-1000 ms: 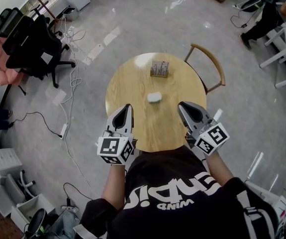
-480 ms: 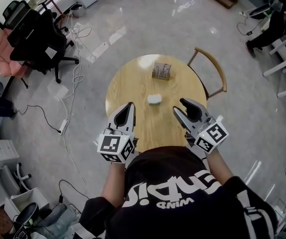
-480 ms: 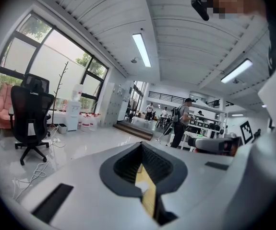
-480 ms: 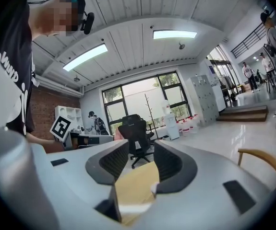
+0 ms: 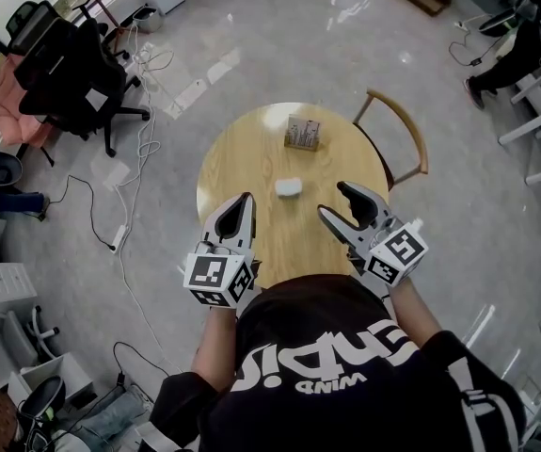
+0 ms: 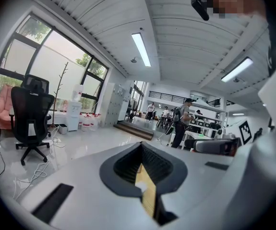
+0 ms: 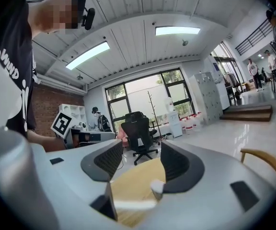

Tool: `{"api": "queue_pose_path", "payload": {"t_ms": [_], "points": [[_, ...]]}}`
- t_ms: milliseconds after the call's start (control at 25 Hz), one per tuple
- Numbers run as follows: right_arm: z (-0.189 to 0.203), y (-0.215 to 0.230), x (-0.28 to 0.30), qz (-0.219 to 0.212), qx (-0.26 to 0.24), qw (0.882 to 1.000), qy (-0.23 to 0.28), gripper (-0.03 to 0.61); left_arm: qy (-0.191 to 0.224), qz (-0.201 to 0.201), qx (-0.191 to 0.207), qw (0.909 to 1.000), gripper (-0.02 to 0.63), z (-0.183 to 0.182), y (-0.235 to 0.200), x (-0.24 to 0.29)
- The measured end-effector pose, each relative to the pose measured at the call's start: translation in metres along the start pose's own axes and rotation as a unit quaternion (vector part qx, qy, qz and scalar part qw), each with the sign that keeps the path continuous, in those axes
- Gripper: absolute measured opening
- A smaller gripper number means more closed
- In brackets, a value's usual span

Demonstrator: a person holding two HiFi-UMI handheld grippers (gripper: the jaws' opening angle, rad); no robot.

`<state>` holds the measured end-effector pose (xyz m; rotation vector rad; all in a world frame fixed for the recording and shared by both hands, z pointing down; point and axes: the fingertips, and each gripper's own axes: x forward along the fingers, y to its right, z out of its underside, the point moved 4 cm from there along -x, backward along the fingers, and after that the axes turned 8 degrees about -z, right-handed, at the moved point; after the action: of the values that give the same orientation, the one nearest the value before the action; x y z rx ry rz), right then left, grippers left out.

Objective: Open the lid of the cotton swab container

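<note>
Your left tool (image 5: 245, 200) is pinched closed and empty, your right tool (image 5: 333, 201) is opening with nothing gripped, both near the white cotton swab container (image 5: 289, 186) lying mid worktop (image 5: 237, 158), its print too small to read.

A small, white, rounded cotton swab container (image 5: 290, 186) lies flat near the middle of the round wooden table (image 5: 242, 172).

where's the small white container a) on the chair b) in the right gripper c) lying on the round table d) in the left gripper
C: the white container lies on the round table, ahead of the shut left gripper and the right gripper, whose fingers are opening with nothing between them.
</note>
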<state>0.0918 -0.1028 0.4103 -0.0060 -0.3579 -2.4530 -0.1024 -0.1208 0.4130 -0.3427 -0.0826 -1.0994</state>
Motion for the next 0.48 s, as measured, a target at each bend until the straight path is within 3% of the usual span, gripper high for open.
{"api": "queue_pose_path", "payload": {"t_ms": [480], "points": [[0.034, 0.022, 0.015, -0.024, 0.006, 0.999, -0.045, 0.229, -0.008, -0.014, 0.007, 0.9999, 0.008, 0.006, 0.002, -0.001]]}}
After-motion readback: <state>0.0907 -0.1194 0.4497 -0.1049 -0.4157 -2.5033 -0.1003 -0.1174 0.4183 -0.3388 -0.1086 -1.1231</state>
